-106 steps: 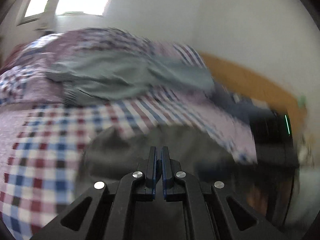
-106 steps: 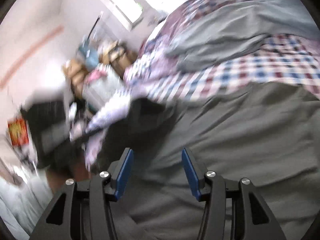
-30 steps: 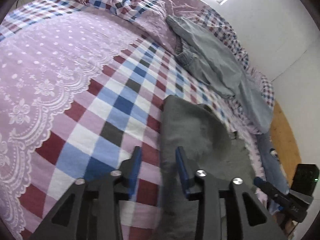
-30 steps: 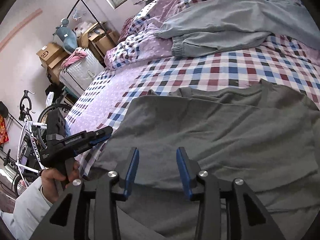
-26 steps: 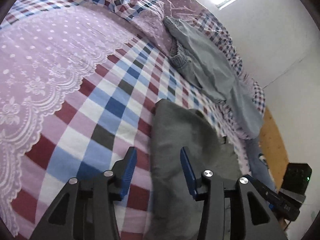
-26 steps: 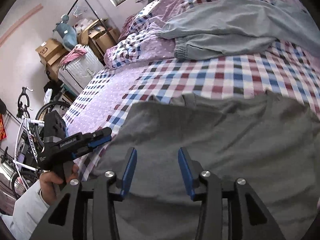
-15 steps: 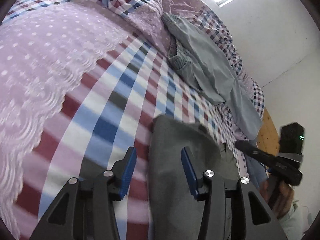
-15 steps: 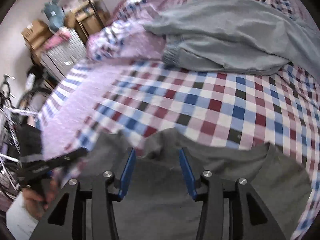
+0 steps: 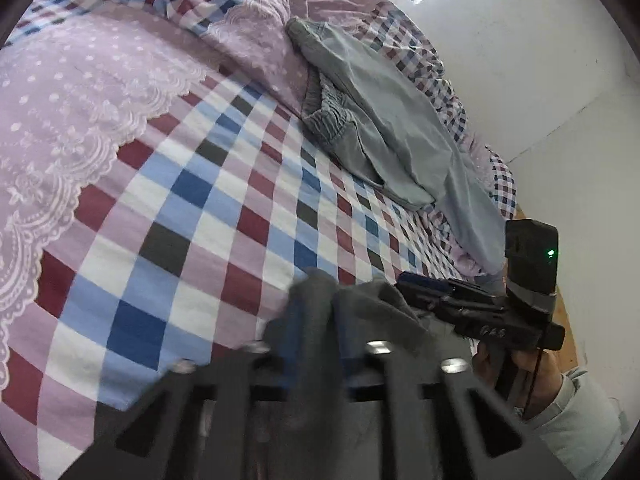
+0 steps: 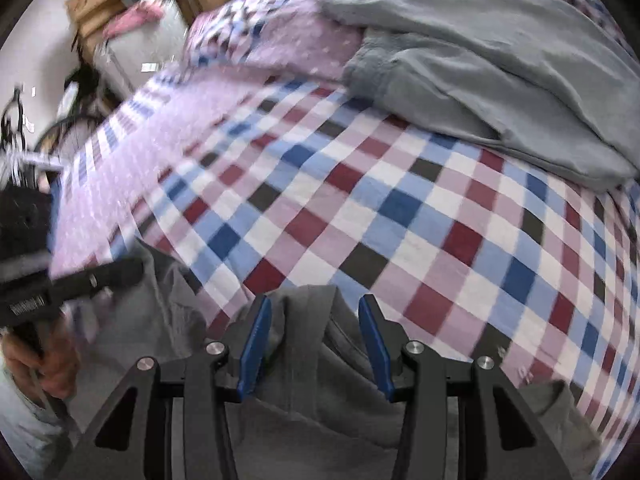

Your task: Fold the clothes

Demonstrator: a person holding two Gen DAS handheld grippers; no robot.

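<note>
- The work surface is a bed (image 9: 192, 208) under a cover of red, blue, white and dark checks, with a lilac dotted panel edged in white lace (image 9: 80, 128) along one side
- A white wall (image 9: 552, 72) runs close along the far side of the bed, and bright window light shows at its top
- In the right wrist view the other side of the room is crowded: cardboard boxes (image 10: 100, 4) and a bicycle (image 10: 24, 128), all blurred
- A pale grey pair of trousers (image 9: 384, 128) lies crumpled across the far part of the bed, well apart from both grippers
- The dark grey shirt (image 10: 312, 360) lies at the near edge of the bed, its top edge bunched up into a ridge
- The left gripper (image 9: 312, 320) is blurred; its jaws have just been closing and now pinch a fold of the shirt
- The right gripper (image 10: 316, 344) stands with its blue fingers (image 10: 256, 344) apart, straddling the shirt's raised edge without pressing it
- Between the shirt and the trousers the checked cover lies flat and bare, the widest free stretch
</note>
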